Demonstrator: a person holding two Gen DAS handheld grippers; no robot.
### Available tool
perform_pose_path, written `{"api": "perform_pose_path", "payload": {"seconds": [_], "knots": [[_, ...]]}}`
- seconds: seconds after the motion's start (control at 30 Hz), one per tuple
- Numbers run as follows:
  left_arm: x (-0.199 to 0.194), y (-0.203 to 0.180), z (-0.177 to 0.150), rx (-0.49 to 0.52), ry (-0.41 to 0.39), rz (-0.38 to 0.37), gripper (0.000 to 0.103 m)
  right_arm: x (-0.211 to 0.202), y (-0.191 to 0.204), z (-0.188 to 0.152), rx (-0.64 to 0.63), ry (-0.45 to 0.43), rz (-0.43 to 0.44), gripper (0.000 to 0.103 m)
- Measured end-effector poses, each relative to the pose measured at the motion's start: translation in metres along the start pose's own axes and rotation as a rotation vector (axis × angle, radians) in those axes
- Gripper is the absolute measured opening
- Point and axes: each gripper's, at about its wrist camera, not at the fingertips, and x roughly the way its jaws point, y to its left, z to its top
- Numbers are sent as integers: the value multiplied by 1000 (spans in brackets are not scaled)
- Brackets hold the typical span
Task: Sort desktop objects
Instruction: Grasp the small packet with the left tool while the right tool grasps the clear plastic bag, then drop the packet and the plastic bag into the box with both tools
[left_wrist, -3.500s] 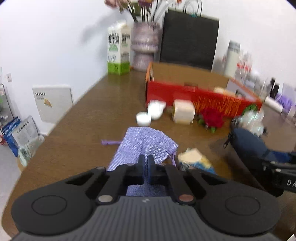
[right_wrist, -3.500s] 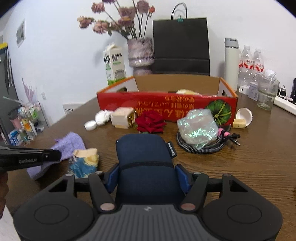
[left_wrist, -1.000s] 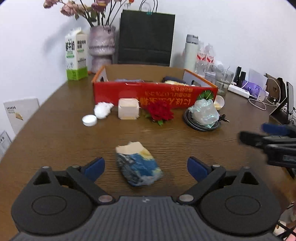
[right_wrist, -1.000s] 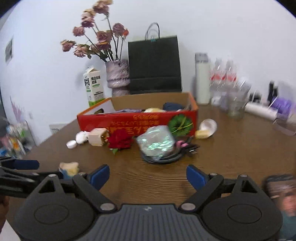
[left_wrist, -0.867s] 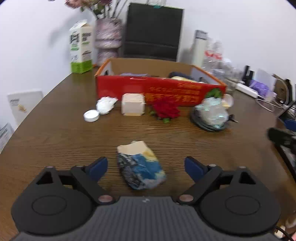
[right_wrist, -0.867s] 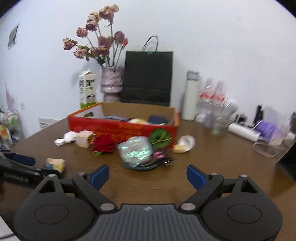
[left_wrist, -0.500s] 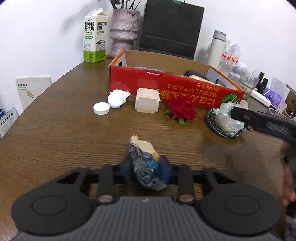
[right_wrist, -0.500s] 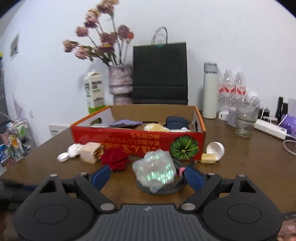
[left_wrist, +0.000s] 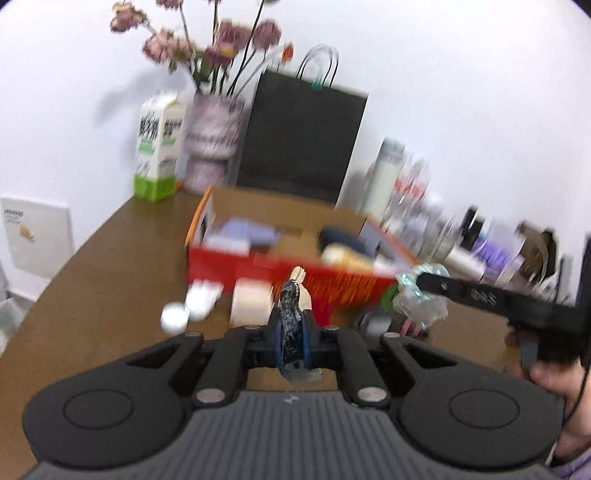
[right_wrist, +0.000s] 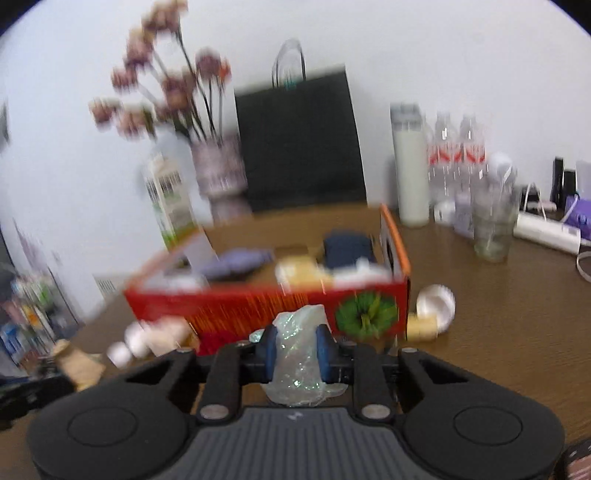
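The left hand-held gripper (left_wrist: 292, 341) is pinching a blue snack packet (left_wrist: 291, 325) and the right hand-held gripper (right_wrist: 294, 350) is pinching a crumpled plastic bag (right_wrist: 298, 354), both raised near the red box (right_wrist: 266, 306).

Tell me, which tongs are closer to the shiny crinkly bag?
Right. The right tongs are squeezing the shiny crinkly bag between their blue pads. The left tongs are off to the side, shut on a blue snack packet.
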Motion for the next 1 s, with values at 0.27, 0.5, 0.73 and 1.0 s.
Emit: {"api": "perform_pose_path", "payload": {"seconds": [0.27, 0.5, 0.73, 1.0], "knots": [[68, 4, 110, -24, 13, -60, 11, 5, -12, 95, 43, -75, 79, 21], [208, 27, 156, -103, 245, -23, 11, 120, -16, 154, 92, 118, 135, 21], [318, 45, 137, -118, 398, 78, 12, 250, -15, 140, 72, 341, 51, 21], [314, 56, 144, -134, 330, 53, 67, 295, -27, 123, 100, 387, 17, 43]]}}
